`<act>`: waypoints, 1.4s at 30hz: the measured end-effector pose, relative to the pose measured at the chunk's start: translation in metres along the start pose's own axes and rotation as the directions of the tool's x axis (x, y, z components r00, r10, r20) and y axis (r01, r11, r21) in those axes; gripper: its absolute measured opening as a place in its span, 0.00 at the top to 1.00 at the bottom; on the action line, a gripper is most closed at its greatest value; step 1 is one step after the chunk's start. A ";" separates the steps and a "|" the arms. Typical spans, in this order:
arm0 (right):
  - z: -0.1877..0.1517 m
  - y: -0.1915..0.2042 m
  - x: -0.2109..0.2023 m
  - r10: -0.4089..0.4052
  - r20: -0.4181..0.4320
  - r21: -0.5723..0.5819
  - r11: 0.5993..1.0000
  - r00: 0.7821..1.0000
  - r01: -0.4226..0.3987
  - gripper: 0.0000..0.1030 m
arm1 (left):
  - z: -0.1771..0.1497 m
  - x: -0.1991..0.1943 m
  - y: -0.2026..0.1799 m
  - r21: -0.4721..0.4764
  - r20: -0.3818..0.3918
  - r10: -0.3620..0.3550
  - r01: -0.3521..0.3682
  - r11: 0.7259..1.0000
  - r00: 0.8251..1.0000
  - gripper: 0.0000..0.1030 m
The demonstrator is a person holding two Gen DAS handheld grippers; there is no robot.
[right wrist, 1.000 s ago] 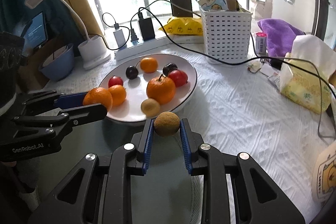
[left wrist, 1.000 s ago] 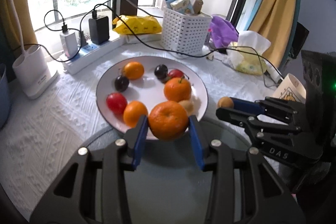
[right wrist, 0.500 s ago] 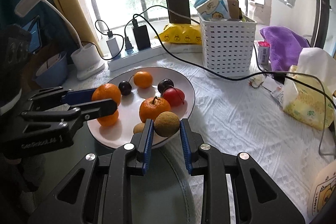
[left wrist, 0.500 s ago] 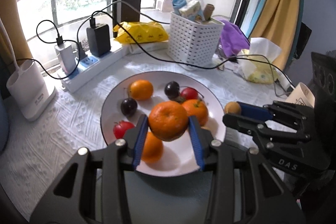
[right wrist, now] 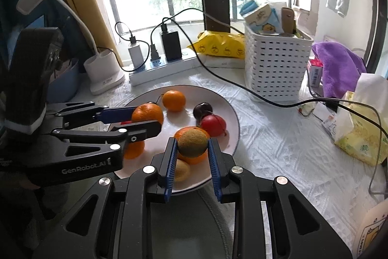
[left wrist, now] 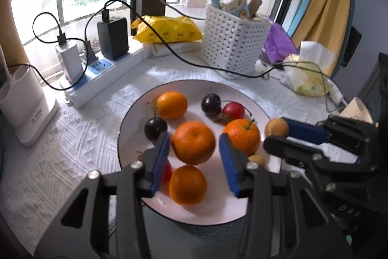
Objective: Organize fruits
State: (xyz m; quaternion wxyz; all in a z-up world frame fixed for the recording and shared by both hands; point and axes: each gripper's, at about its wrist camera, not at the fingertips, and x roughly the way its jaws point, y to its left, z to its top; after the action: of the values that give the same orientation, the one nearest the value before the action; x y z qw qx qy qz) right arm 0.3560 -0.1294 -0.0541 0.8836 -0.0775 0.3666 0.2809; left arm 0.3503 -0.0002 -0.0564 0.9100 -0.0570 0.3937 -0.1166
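1. Left hand-held gripper (left wrist: 194,149) over the plate (left wrist: 135,113); jaws have just been opening, mandarin (left wrist: 193,142) between them, pads now clear of it.
2. Right hand-held gripper (right wrist: 192,149) clamped tight on a brownish-green fruit (right wrist: 192,143), above the plate's near edge.
3. Advice: widen the left fully before withdrawing; set the right fruit in the bare gap, low, to prevent rolling.
4. Legible: "GenRobot.AI" on the left unit, "DAS" on the right.

Four oranges (left wrist: 193,142), two cherries (left wrist: 211,104), one plate (left wrist: 135,118)
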 end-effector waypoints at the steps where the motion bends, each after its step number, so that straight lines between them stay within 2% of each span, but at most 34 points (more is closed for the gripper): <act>1: 0.000 0.002 0.001 0.001 -0.001 -0.001 1.000 1.000 -0.001 0.73 | 0.000 -0.002 0.001 -0.003 0.003 -0.003 0.003 1.000 1.000 0.55; 9: 0.003 0.021 0.007 0.018 -0.009 -0.025 1.000 1.000 -0.018 0.73 | -0.008 -0.030 0.020 -0.029 0.048 0.035 -0.033 0.999 0.998 0.54; 18: 0.000 0.036 0.015 0.022 -0.036 -0.034 0.999 0.999 -0.023 0.73 | -0.026 -0.054 0.034 -0.057 0.059 0.070 -0.066 0.996 0.996 0.54; 28: -0.002 0.045 0.005 0.011 -0.030 -0.042 0.999 0.999 -0.013 0.73 | -0.039 -0.074 0.030 -0.051 0.079 0.083 -0.079 0.996 0.993 0.53; 42: -0.013 0.067 -0.030 0.004 0.008 -0.063 0.998 1.000 -0.004 0.73 | -0.066 -0.112 0.013 -0.034 0.111 0.085 -0.082 0.996 0.990 0.49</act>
State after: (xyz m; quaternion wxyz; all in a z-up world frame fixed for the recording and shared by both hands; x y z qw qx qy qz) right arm 0.2936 -0.0912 -0.0377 0.8816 -0.1036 0.3541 0.2945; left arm 0.2303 0.0407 -0.0251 0.9338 -0.0601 0.3458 -0.0691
